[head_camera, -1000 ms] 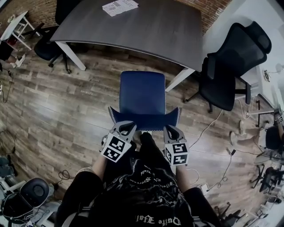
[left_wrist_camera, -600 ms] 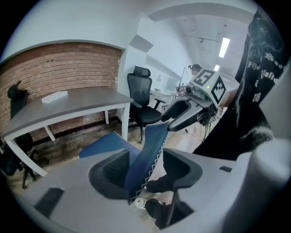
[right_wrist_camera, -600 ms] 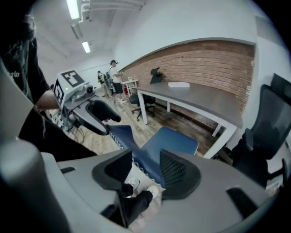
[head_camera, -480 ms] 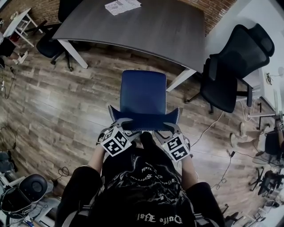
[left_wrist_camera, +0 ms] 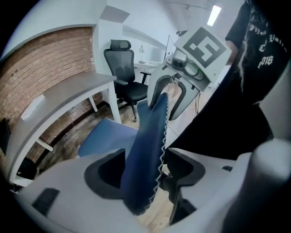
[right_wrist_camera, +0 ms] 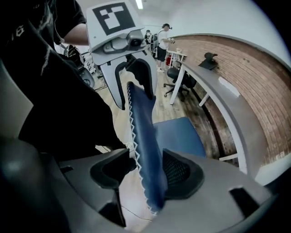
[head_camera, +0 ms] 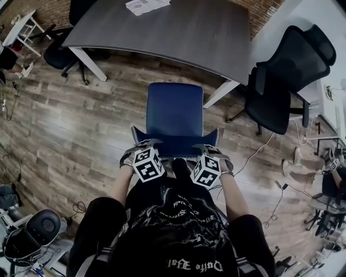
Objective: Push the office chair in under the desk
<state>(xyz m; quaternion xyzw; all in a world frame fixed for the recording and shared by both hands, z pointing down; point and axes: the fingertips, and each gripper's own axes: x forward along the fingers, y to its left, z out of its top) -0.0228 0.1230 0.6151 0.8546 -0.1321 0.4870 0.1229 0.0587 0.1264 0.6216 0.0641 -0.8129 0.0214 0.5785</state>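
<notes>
A blue office chair stands in front of the grey desk (head_camera: 178,32), its seat (head_camera: 174,111) out from under the top. Its backrest (head_camera: 175,145) faces me. My left gripper (head_camera: 141,148) straddles the backrest's top edge near the left corner, and my right gripper (head_camera: 208,150) straddles it near the right corner. Both pairs of jaws have just been opening. In the left gripper view the blue backrest (left_wrist_camera: 146,145) runs between the wide jaws of that gripper (left_wrist_camera: 143,170) with a gap beside it. The right gripper (right_wrist_camera: 148,175) likewise stands open around the backrest (right_wrist_camera: 143,136).
A black mesh chair (head_camera: 286,76) stands at the desk's right end, and another dark chair (head_camera: 59,54) at its far left. Papers (head_camera: 145,5) lie on the desk. Cables (head_camera: 254,157) trail over the wooden floor to the right. A white side table (head_camera: 21,30) is at the left.
Both grippers sank from just behind the backrest onto its top edge and rolled. Their jaws went from shut to wide open around the edge. The chair has stayed put.
</notes>
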